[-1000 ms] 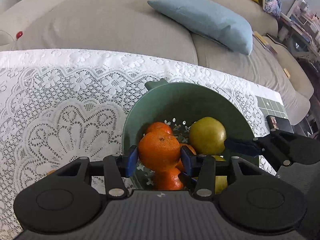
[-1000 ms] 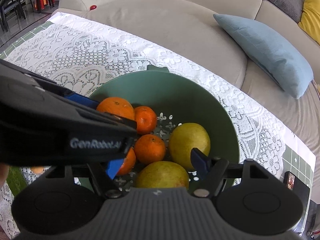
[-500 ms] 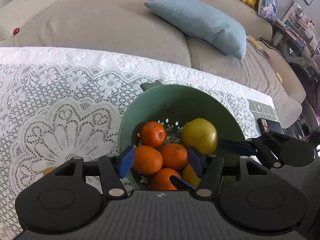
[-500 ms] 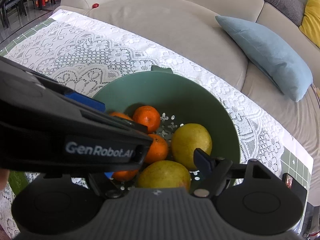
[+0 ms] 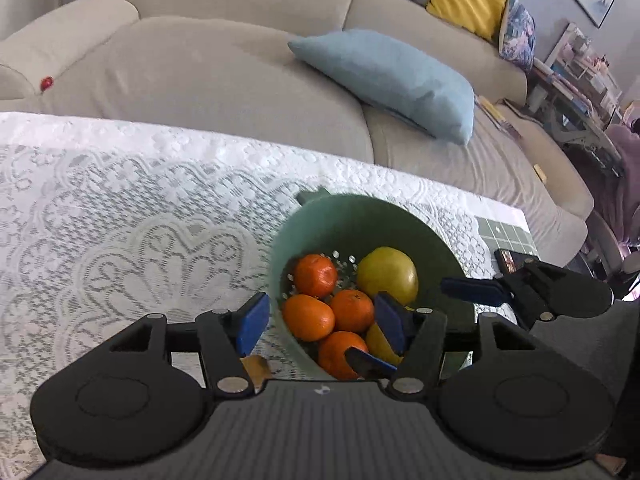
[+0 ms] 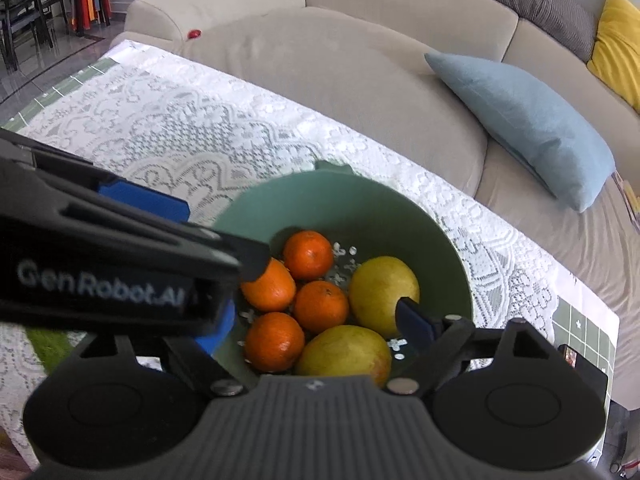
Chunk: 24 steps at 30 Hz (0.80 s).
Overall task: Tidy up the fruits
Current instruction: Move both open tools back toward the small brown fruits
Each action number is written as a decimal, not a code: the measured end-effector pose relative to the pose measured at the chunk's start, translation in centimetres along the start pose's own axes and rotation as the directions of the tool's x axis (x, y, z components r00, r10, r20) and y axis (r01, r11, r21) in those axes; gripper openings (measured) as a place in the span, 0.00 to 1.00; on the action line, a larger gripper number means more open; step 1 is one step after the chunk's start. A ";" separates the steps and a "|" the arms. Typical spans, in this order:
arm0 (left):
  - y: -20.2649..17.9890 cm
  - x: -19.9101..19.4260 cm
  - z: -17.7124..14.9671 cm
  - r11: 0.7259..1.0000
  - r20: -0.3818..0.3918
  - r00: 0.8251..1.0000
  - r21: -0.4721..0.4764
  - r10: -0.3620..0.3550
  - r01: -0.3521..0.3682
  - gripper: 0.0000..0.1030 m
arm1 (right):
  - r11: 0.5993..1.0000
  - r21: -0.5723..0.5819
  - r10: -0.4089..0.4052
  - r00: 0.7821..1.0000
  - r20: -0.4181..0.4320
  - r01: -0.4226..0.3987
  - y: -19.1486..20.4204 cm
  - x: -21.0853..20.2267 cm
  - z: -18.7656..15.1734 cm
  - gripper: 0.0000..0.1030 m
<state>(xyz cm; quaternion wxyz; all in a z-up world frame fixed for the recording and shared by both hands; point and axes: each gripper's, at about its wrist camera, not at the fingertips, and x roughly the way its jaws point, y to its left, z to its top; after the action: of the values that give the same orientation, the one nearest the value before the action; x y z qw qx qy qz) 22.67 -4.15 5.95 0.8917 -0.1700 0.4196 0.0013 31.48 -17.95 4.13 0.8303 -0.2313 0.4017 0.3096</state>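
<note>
Hovering w/ both grippers empty over green colander (image 5: 400, 216) at frame centre: left gripper (image 5: 318, 322) parted, right gripper (image 6: 316, 326) opening wider, oranges (image 6: 320, 306) & pears (image 6: 384, 290) lying directly below jaws.

The bowl (image 6: 360, 204) looked like smooth, matt green plastic. The oranges (image 6: 320, 306) had bumpy, slightly shiny skin. The tablecloth (image 5: 120, 208) was white lace with holes. The sofa (image 5: 224, 80) and blue pillow (image 5: 392, 80) were soft cloth.
</note>
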 end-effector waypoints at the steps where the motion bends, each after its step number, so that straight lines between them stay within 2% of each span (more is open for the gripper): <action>1: 0.3 -0.4 -0.1 1.000 0.010 1.000 0.000 0.005 -0.005 0.69 | 1.000 0.004 0.008 1.000 0.011 -0.008 0.2 -0.4 0.0 0.82; 8: 2.8 -3.4 -1.5 0.999 0.059 0.997 0.002 0.040 -0.040 0.69 | 0.991 0.067 0.108 0.991 0.074 -0.113 2.2 -2.4 -0.7 0.83; 15: 5.4 -5.7 -3.6 1.000 0.075 0.997 0.004 0.024 -0.025 0.69 | 0.959 0.151 0.219 0.965 0.143 -0.240 4.2 -4.1 -1.8 0.84; 21: 7.5 -6.7 -5.9 1.000 0.093 0.996 0.011 0.007 -0.009 0.69 | 0.923 0.242 0.253 0.947 0.199 -0.298 5.9 -4.1 -3.5 0.85; 24: 8.8 -6.9 -6.8 1.000 0.102 0.995 0.006 0.007 -0.007 0.69 | 0.913 0.278 0.241 0.945 0.222 -0.298 6.9 -3.7 -4.5 0.85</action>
<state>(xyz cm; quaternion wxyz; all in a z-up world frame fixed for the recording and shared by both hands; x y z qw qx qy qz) 11.83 3.05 4.45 0.9125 -0.1653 0.3739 0.0118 22.49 -17.15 3.61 0.8385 -0.0120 0.3952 0.3748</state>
